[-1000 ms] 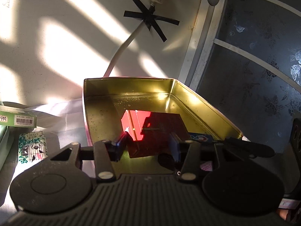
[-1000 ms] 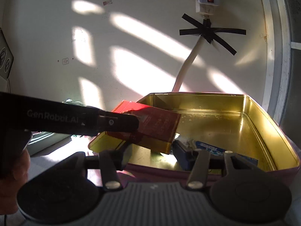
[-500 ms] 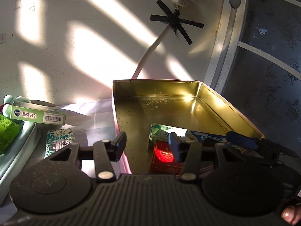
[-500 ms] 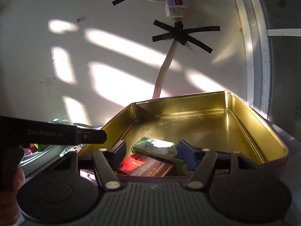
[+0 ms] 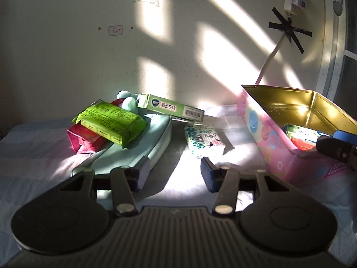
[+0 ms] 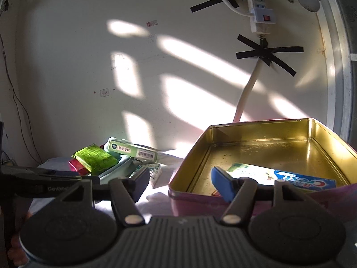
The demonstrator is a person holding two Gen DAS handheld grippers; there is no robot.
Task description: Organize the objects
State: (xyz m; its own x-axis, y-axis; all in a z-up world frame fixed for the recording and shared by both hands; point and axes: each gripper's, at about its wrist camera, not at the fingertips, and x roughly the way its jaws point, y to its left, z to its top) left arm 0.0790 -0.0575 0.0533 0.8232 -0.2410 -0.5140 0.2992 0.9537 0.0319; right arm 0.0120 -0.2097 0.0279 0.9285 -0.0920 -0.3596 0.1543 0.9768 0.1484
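Note:
A pink tin (image 5: pixel 276 147) with a gold inside (image 6: pixel 263 147) stands at the right and holds a red box (image 5: pixel 301 143), a green box (image 6: pixel 247 172) and a Crest toothpaste box (image 6: pixel 305 182). My left gripper (image 5: pixel 174 174) is open and empty, left of the tin, facing a small patterned box (image 5: pixel 206 140). Behind it lie a lime green packet (image 5: pixel 109 120), a magenta packet (image 5: pixel 83 139) and a long green box (image 5: pixel 171 108) on a mint pouch (image 5: pixel 138 147). My right gripper (image 6: pixel 183 183) is open and empty at the tin's near rim.
A wall stands close behind everything, with a taped white cable (image 6: pixel 245 96) and a power strip (image 6: pixel 260 6). A dark glass door (image 5: pixel 350 44) is at the far right. A pale cloth (image 5: pixel 33 156) covers the surface.
My left gripper let go of the red box inside the tin, then pulled back and swung left toward the pile. My right gripper drew back a little from the tin.

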